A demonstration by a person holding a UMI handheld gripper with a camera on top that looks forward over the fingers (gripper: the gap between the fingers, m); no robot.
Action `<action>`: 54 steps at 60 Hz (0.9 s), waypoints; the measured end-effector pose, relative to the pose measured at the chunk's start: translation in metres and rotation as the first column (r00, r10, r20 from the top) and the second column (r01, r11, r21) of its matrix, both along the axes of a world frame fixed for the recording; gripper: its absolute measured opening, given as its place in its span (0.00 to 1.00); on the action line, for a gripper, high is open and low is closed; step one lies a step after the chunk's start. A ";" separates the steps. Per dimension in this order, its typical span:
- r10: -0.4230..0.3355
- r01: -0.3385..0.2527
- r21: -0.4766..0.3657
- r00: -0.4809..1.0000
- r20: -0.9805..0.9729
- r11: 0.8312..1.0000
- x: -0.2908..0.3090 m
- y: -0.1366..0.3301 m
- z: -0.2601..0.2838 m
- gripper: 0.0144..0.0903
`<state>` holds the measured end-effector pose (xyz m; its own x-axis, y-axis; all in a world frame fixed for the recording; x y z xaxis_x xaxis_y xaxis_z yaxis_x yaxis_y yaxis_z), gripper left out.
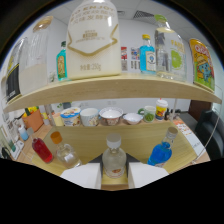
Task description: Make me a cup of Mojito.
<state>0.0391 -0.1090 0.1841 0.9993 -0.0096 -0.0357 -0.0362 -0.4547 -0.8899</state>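
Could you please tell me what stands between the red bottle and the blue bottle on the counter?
In the gripper view, a clear bottle stands between the open gripper's fingers, with an orange-capped bottle nearer the red bottle than the blue bottle.

Bright, even indoor lighting; strong wide-angle distortion.
Ceiling light panel (pixel 141 14) supplies diffuse overhead light; shadows are soft. The shelf (pixel 100 89) bows into an arc, and bottles lean at its ends. Overall focus is soft; labels are illegible. A black circular vignette surrounds the view. White claw (pixel 114 175) fingers appear overexposed.

Gripper (pixel 114 176) level, its white fingers (pixel 82 176) parted.
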 end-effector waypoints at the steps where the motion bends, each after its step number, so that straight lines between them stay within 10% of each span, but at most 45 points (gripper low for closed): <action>1: 0.004 -0.004 -0.001 1.000 0.002 1.000 -0.001 0.000 0.000 0.28; 54: -0.063 0.088 -0.057 0.935 0.348 0.994 0.106 -0.121 -0.030 0.26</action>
<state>0.1456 -0.2304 0.1544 0.9460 -0.0757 0.3153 0.2311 -0.5246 -0.8194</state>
